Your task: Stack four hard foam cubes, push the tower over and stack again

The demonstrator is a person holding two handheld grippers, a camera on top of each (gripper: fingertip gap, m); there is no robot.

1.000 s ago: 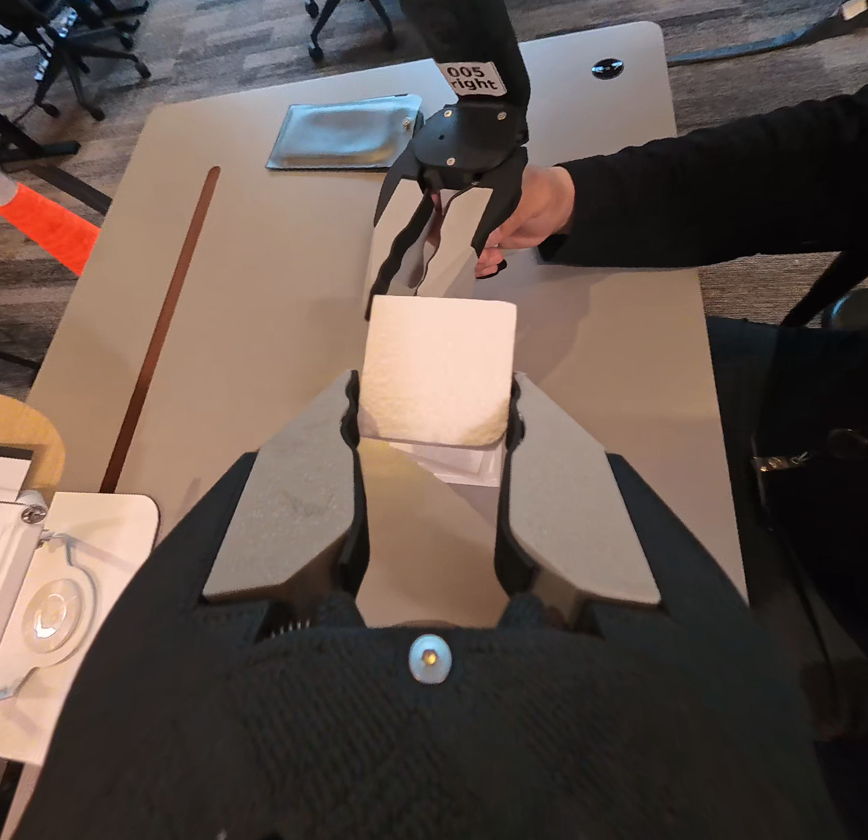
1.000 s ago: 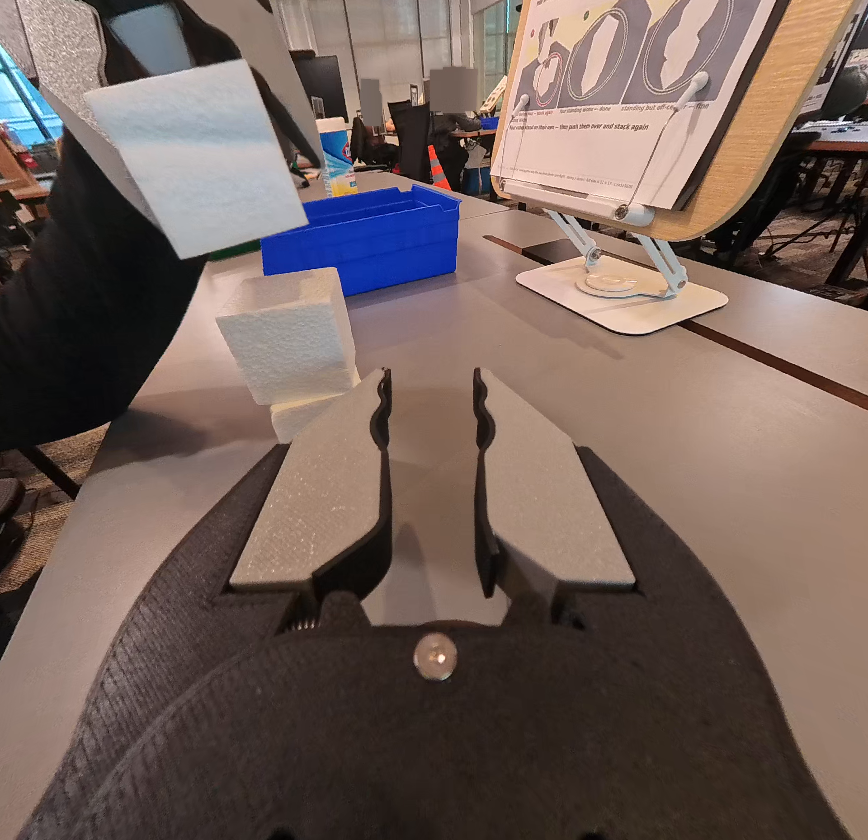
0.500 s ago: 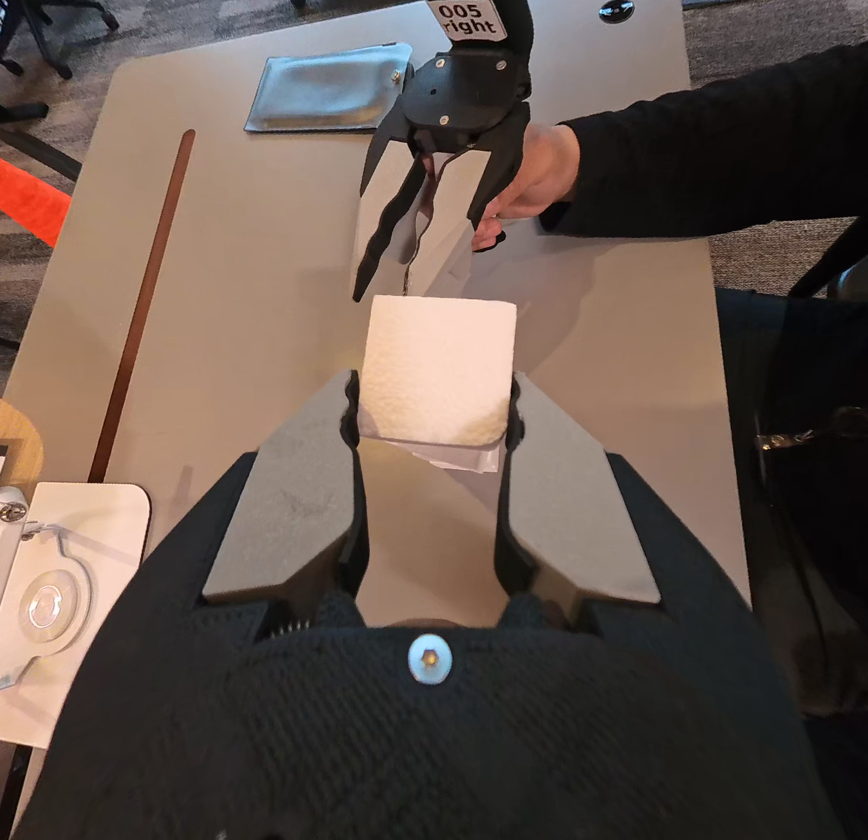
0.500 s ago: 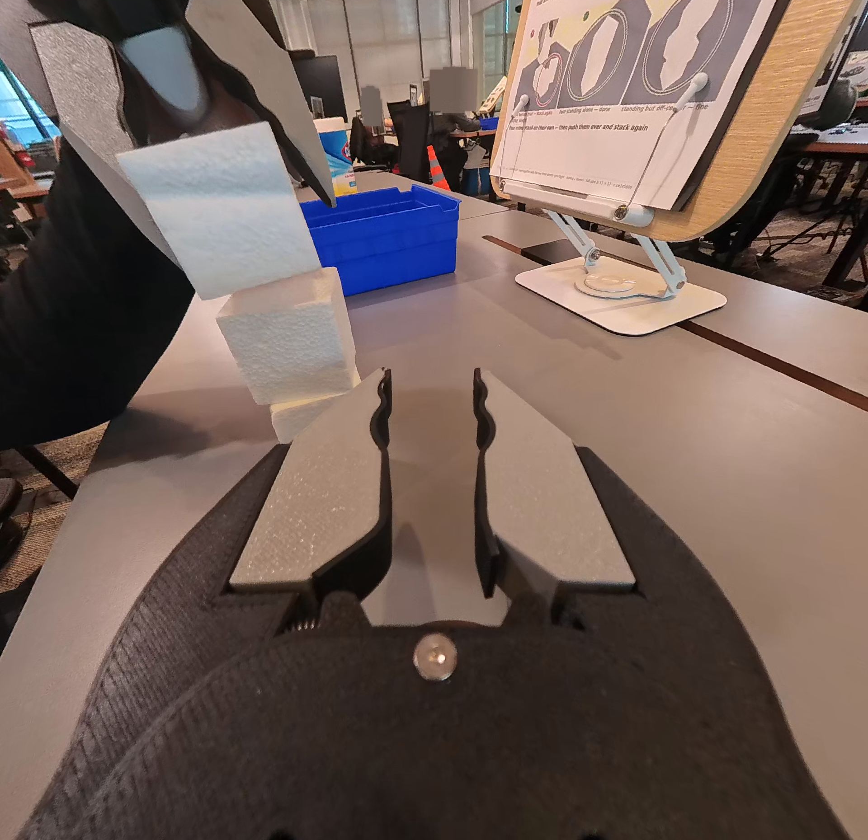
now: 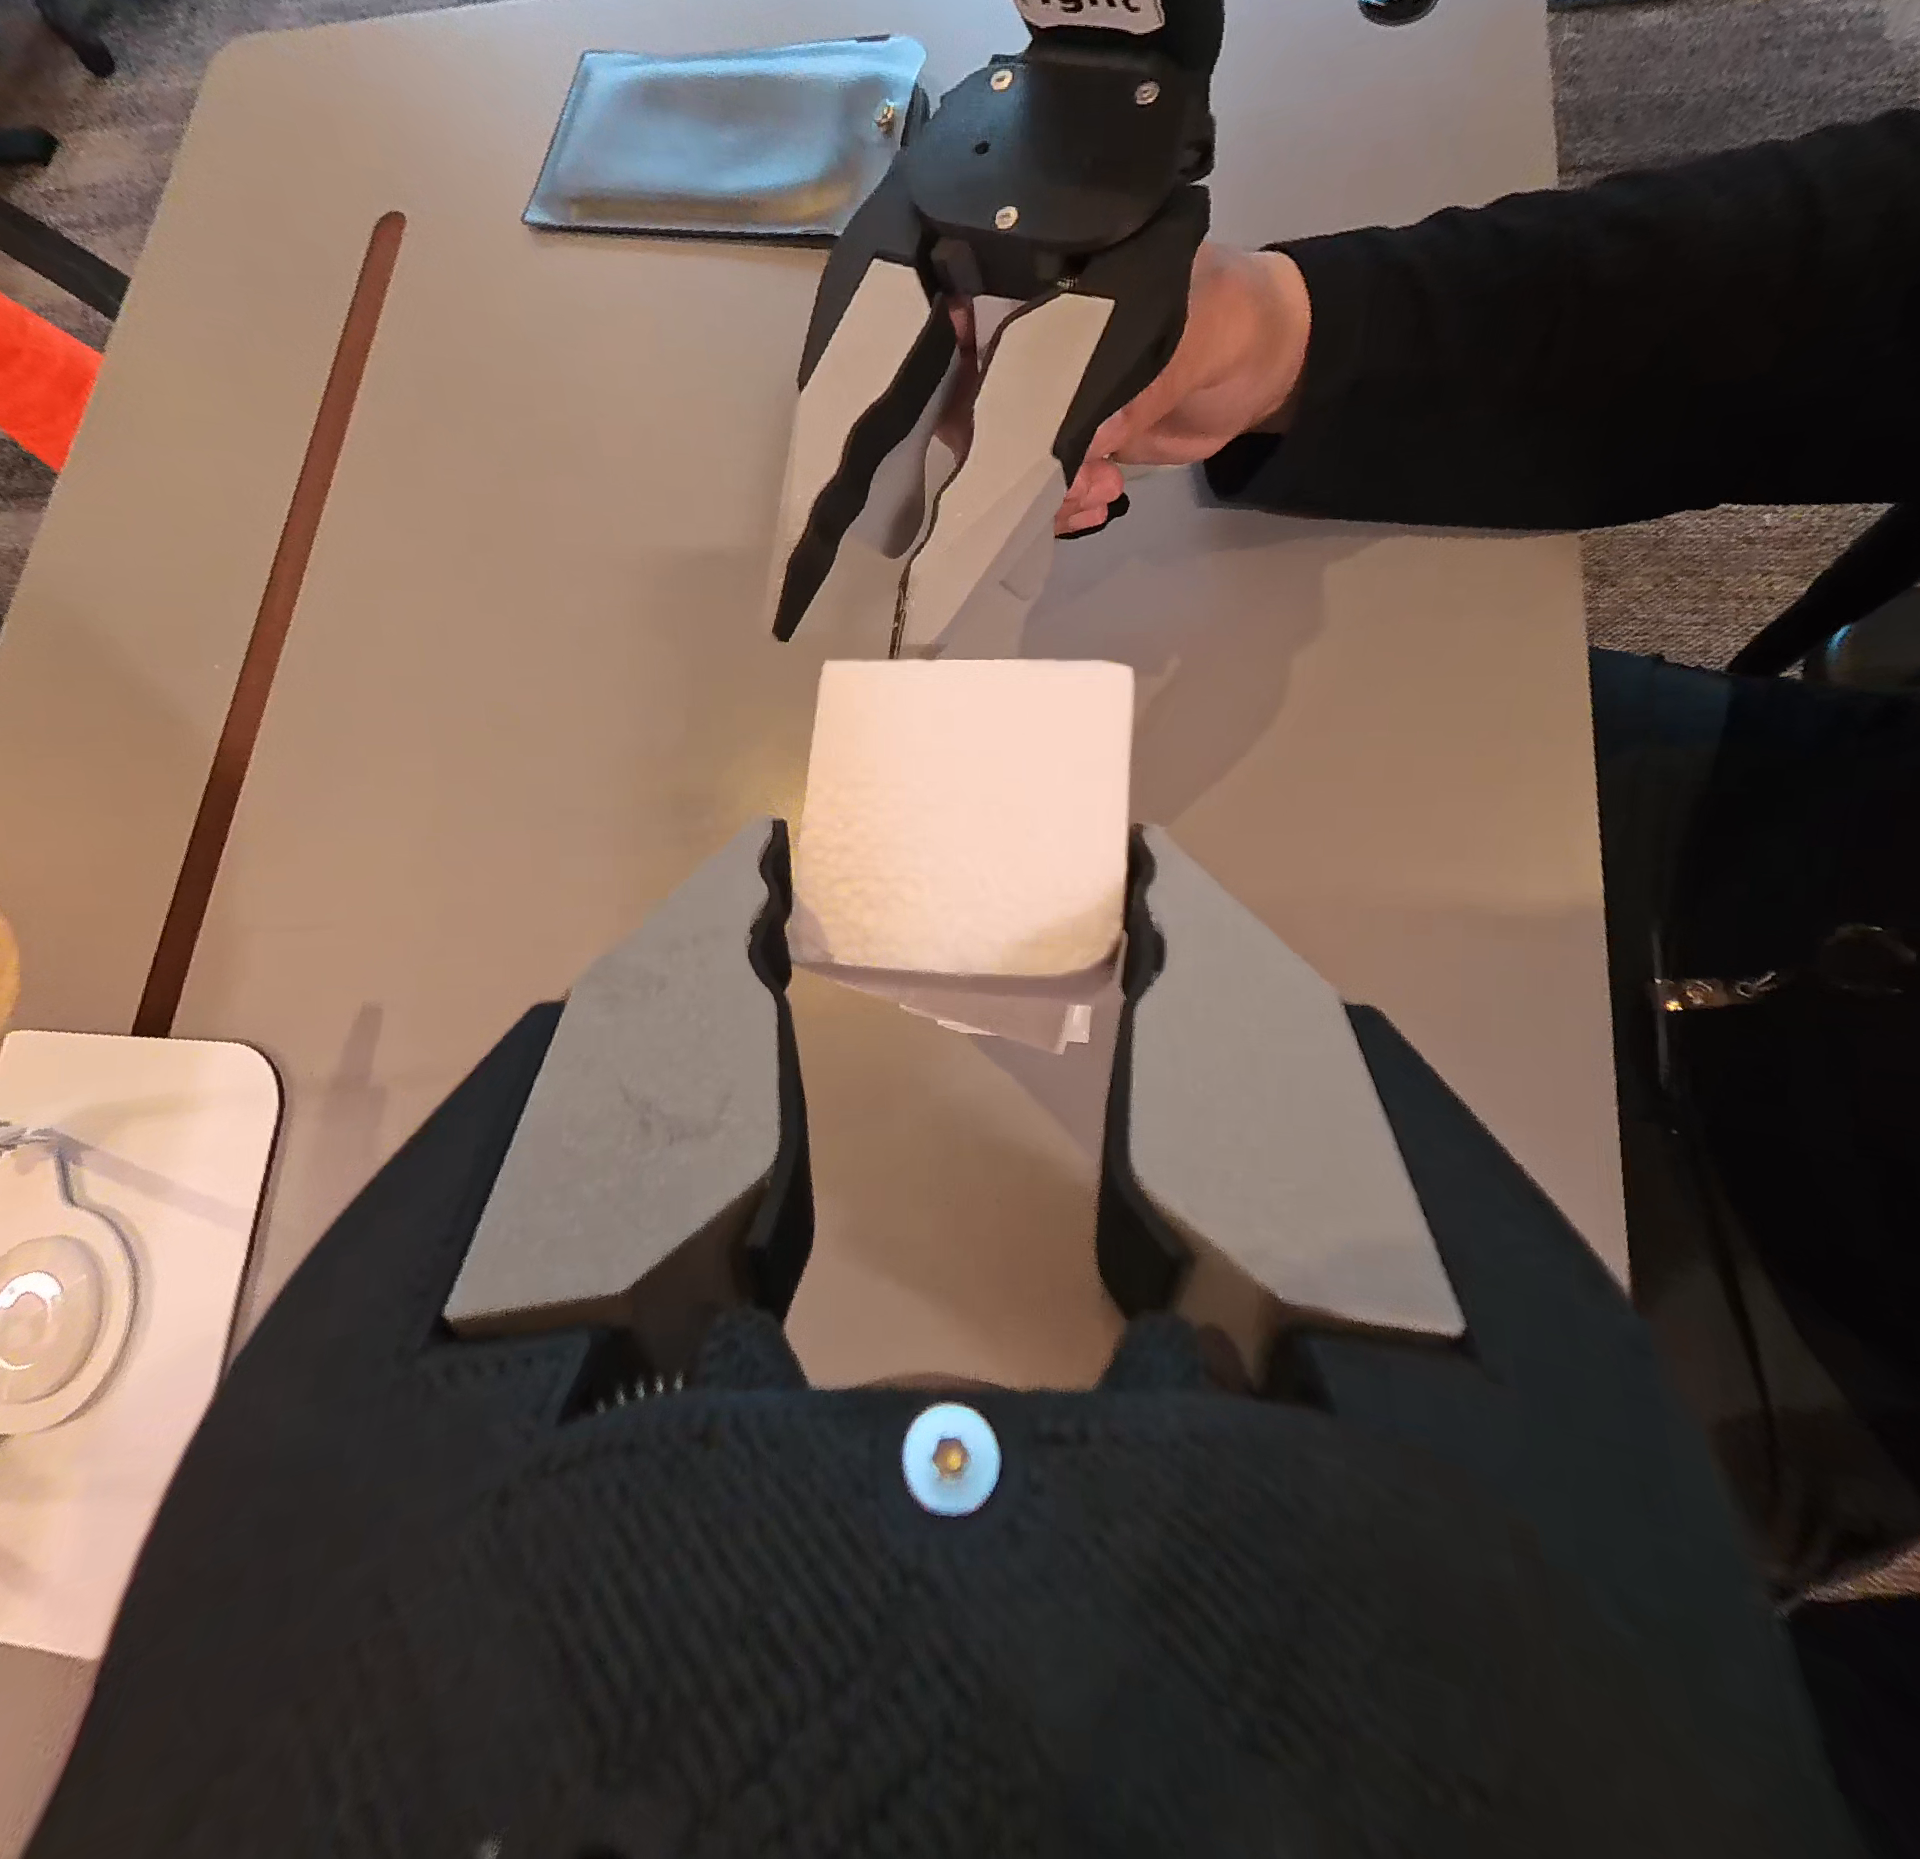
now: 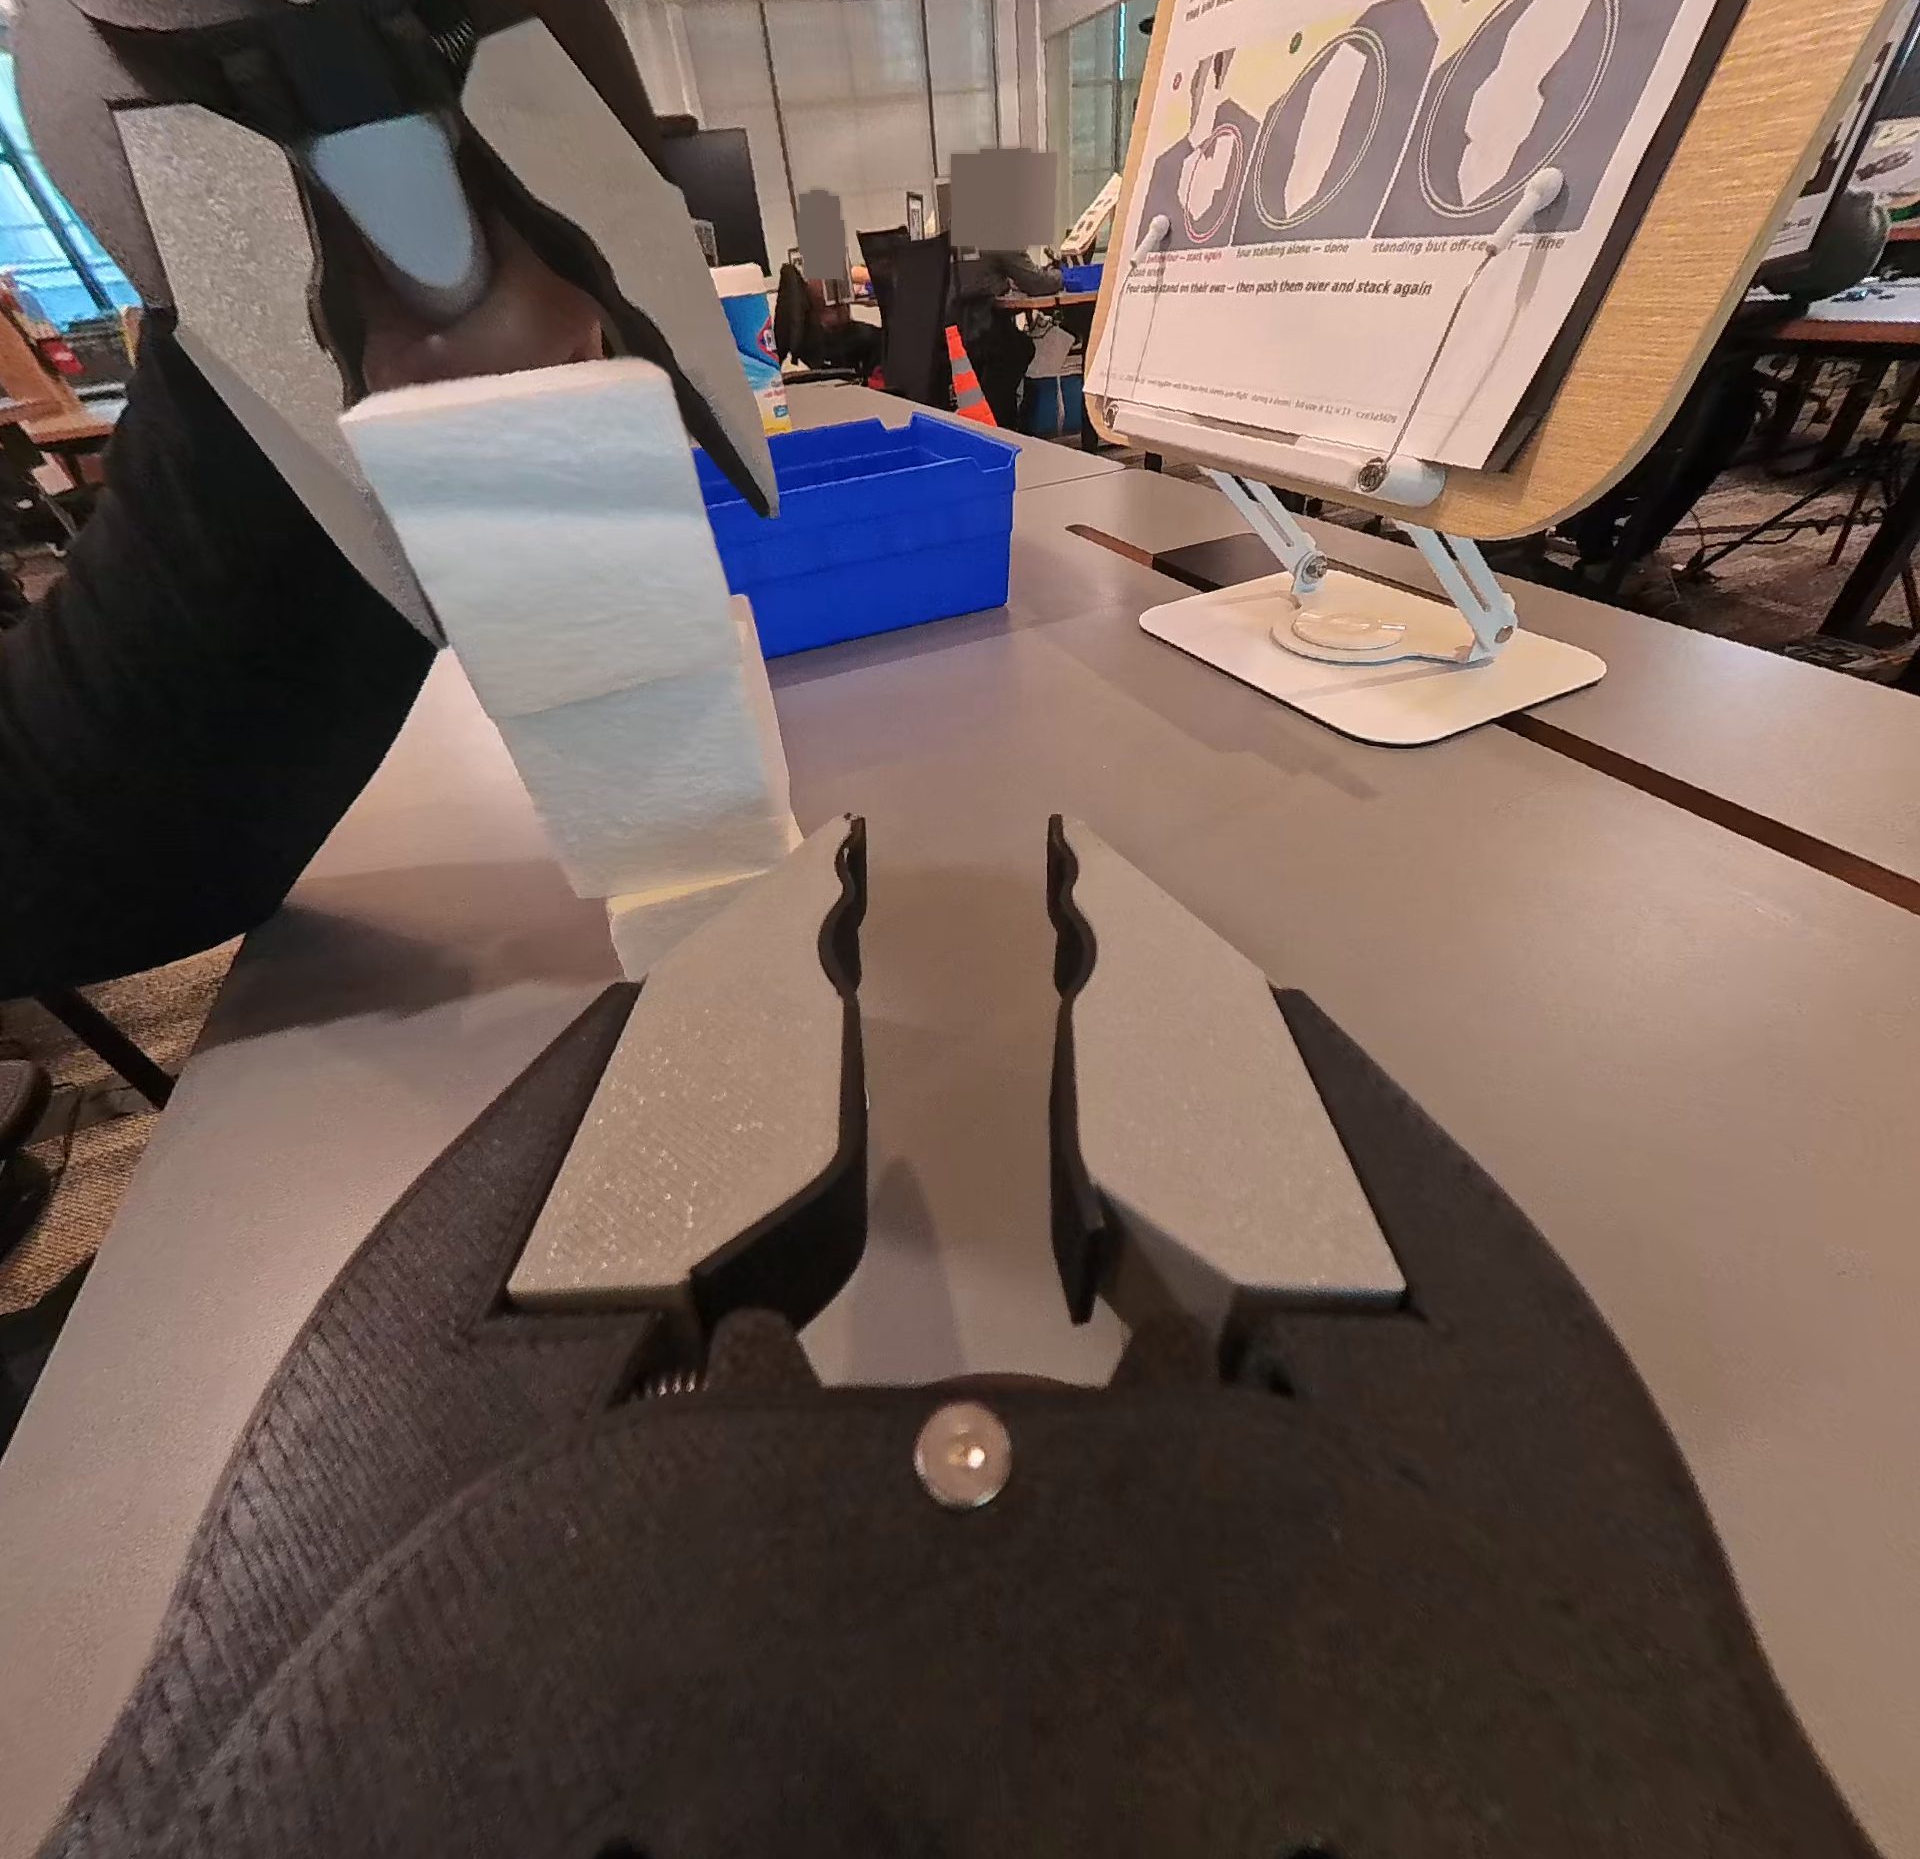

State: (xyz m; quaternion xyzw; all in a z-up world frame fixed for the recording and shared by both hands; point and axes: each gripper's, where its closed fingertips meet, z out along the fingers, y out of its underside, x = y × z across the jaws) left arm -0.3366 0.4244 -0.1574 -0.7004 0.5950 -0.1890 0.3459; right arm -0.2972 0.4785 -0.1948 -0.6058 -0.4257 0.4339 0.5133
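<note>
While your left tool (image 5: 961,900) grips a foam cube (image 5: 966,822) atop two stacked cubes (image 6: 665,770) near the counter (image 6: 1351,978) edge, your right tool (image 6: 954,879) waits narrowly parted and empty, with a fourth cube unplaced.

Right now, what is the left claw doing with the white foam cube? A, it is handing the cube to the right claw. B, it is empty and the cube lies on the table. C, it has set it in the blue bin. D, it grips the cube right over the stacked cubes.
D: the left claw is shut on the white foam cube, right over the stacked cubes.
</note>
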